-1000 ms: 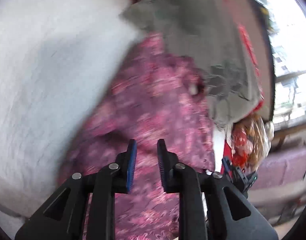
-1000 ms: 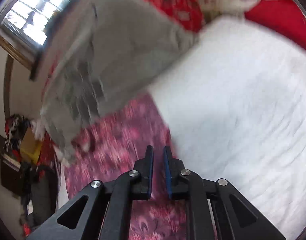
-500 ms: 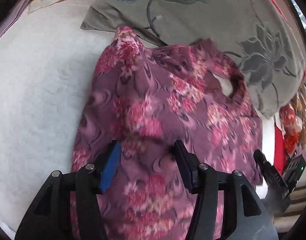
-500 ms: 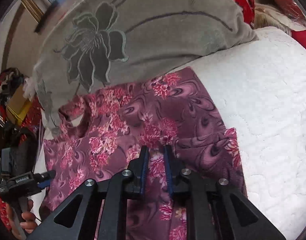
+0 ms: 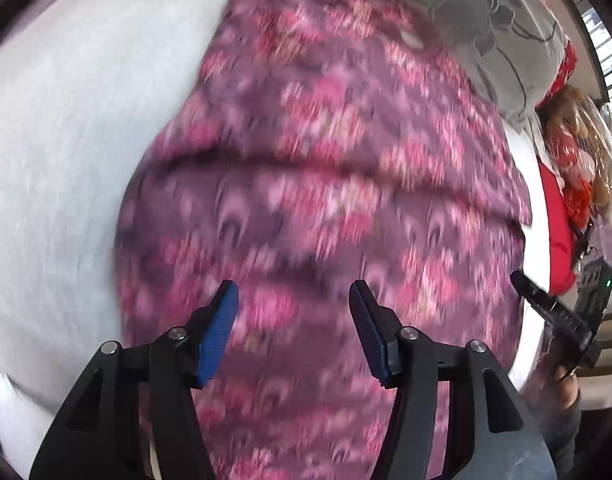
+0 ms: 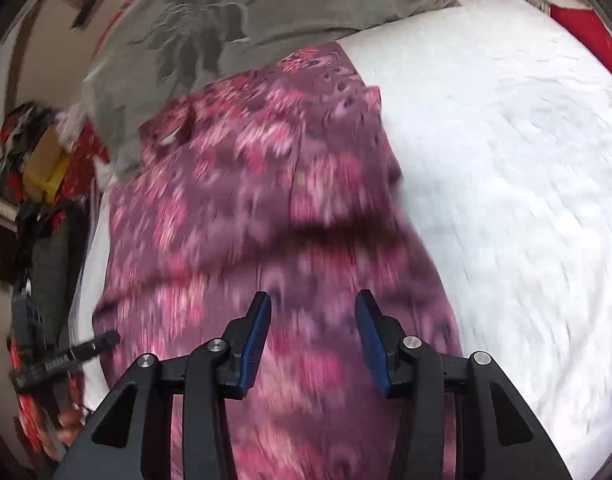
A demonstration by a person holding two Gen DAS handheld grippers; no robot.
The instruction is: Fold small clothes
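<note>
Purple floral cloth garment point(image 5: 326, 200) is spread on white quilted bed point(image 6: 506, 160), bordered by grey flower-patterned blanket point(image 6: 265, 8). Left gripper point(image 5: 293, 292) half-open, empty; right gripper point(image 6: 313, 300) opening, empty.

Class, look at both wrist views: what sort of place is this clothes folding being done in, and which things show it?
Most likely a bedroom in a home. A purple floral garment lies on a white quilted bed cover, a grey pillow with a flower pattern lies beyond it, and daylight comes through a window.
</note>
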